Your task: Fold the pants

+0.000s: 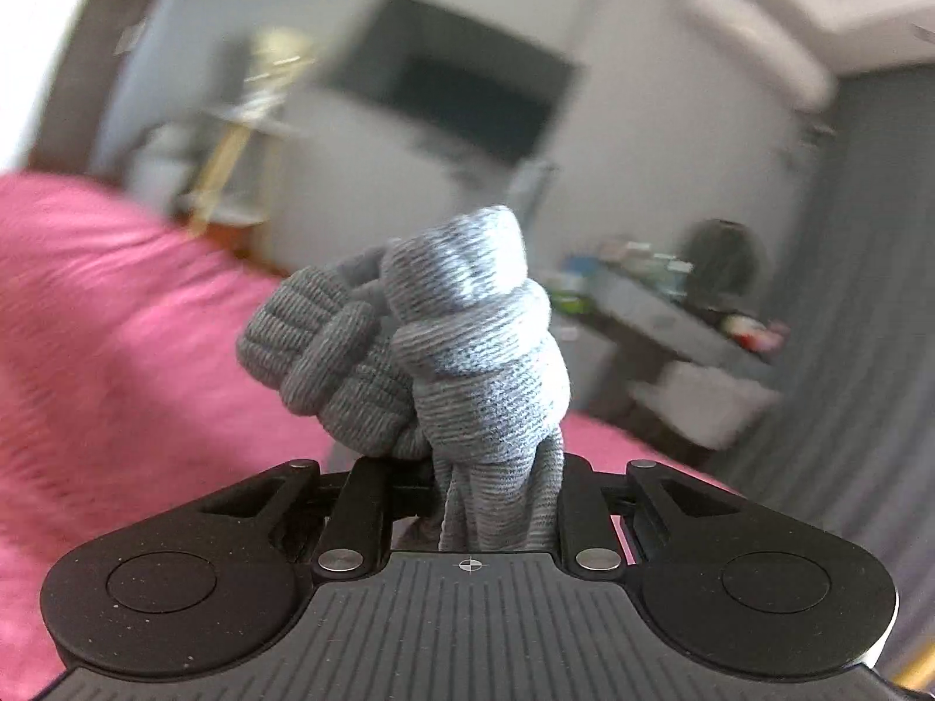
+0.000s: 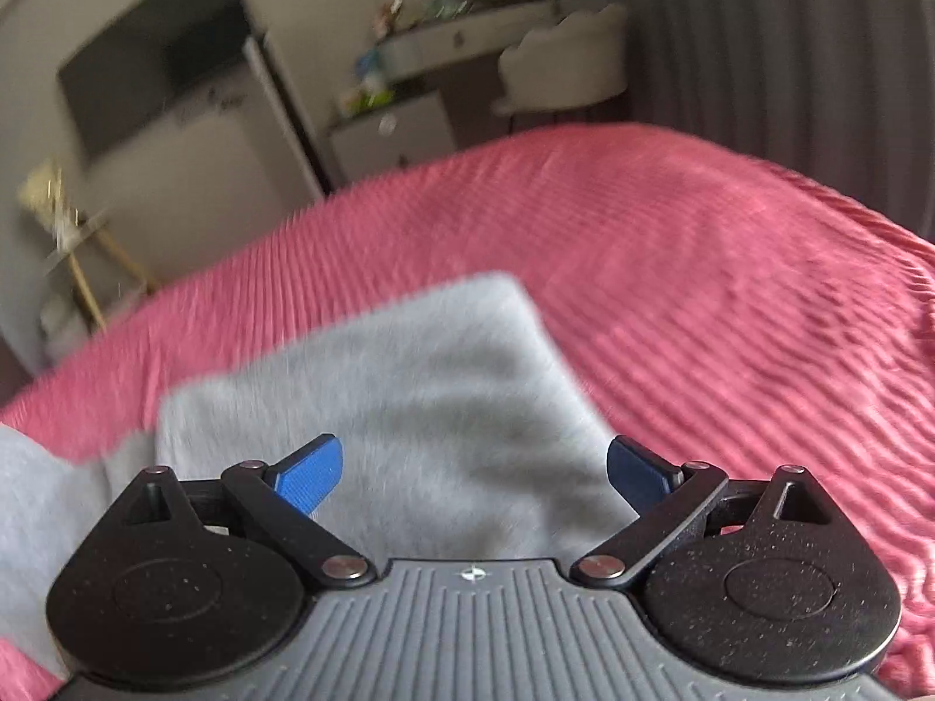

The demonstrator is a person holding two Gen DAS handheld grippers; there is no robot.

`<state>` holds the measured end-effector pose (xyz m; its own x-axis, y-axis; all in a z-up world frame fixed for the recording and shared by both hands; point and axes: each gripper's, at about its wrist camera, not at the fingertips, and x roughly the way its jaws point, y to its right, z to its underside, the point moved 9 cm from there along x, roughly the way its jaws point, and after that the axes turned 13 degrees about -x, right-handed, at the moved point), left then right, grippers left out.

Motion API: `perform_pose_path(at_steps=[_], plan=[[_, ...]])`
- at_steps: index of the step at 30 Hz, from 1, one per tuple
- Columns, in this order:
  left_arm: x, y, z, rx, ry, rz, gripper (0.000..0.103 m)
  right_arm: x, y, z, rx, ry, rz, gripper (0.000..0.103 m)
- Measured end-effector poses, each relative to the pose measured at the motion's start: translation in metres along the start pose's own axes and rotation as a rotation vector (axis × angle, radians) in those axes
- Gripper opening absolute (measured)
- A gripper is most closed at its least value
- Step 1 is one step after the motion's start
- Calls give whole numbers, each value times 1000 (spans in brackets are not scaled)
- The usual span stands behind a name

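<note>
**Left grip holds a bunch of cloth, right stands free over the fold**

Pink ribbed bedding (image 2: pixel 672 269) covers the bed, with a blurred bedroom behind: a dark wall screen (image 2: pixel 158 52), a cluttered dresser (image 2: pixel 467 41) and grey curtains.

The grey pants (image 2: pixel 409 397) lie on the bed as a flat panel just ahead of the right hand-held gripper (image 2: pixel 474 473), whose blue pads (image 2: pixel 310 473) stand wide apart with nothing between them.

The left hand-held gripper (image 1: pixel 497 485) is clamped on a bunched wad of the pants' knit fabric (image 1: pixel 467 350), lifted above the bedding.

By my reading, a fold is midway: one end raised, the rest lying flat. Next, the left likely carries its bunch across and lays it squarely, while the right pins or takes an edge. Motion blur hides the panel's edges.
</note>
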<state>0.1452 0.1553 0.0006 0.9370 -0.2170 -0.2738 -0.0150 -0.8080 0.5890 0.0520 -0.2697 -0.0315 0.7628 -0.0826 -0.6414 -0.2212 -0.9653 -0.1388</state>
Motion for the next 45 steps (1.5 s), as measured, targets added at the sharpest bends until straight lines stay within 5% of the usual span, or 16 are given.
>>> perform_pose_path(at_steps=[3,7,10,12,14,16,19,22,26,29,31,34,37,42,45], plan=[[2,90,45,119,-54,93,20,-20,21,-12,66,62,10,97],[29,175,150,248,-203,106,22,-36,57,-15,128,115,27,97],[68,198,248,339,-377,45,37,-32,82,-3,246,102,0,97],[93,186,310,433,-537,-71,43,-17,96,8,357,45,-40,97],[84,193,328,603,-449,-73,51,-6,101,15,397,2,-59,97],[69,202,328,661,-463,-38,67,0,100,17,391,-5,-81,97],[49,202,307,504,-569,72,71,8,92,17,381,-4,-124,98],[34,186,268,358,-578,114,77,16,89,18,390,-32,-145,98],[20,125,199,140,-478,-4,85,15,86,19,414,-35,-215,97],[17,65,162,78,-373,-184,87,10,80,15,412,-19,-266,97],[20,23,152,72,-330,-331,87,14,71,15,396,-49,-300,97],[23,-17,158,-5,-326,-432,86,22,57,14,395,-111,-330,97],[33,-36,161,-125,-381,-449,85,27,45,7,394,-113,-319,97],[40,-34,162,-125,-337,-401,87,27,23,3,315,-132,-272,93],[35,-39,166,-176,-365,-398,87,37,17,4,287,-159,-226,56]])
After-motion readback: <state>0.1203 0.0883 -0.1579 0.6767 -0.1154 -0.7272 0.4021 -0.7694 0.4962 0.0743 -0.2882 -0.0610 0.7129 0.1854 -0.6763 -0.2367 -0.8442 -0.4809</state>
